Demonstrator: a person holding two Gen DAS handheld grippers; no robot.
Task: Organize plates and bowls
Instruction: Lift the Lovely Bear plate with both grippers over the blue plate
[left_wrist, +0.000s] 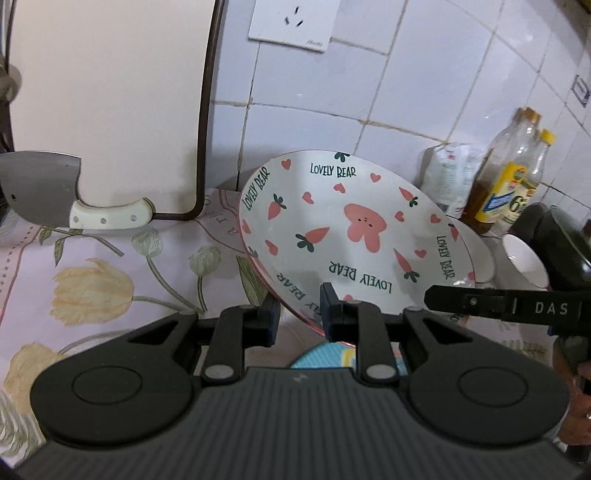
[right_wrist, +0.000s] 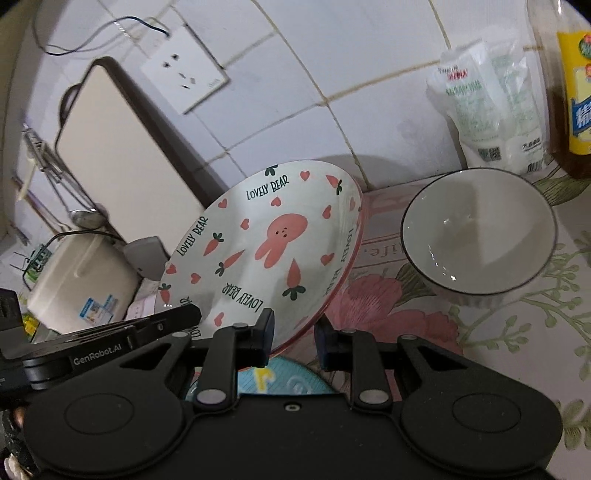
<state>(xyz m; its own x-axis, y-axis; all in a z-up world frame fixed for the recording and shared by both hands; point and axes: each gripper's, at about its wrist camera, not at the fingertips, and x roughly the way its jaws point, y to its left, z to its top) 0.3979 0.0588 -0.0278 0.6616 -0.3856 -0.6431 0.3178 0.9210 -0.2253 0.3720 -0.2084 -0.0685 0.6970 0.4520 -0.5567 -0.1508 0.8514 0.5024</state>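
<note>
White-tiled kitchen wall behind, floral cloth over the tabletop (left_wrist: 110, 266), and both sets of tongs are clamped on the near rim of the white ceramic plate printed with a pink rabbit, carrots and hearts (left_wrist: 351, 229): left tongs (left_wrist: 297, 317) and right tongs (right_wrist: 293, 338) side by side, holding it tilted, near edge raised over a pale blue patterned dish (right_wrist: 284, 376). Just right of the rabbit plate, the white black-rimmed ceramic bowl (right_wrist: 480, 236) stands alone on the cloth, so by my read the sorting is early: this plate isn't set down and the bowl awaits.
</note>
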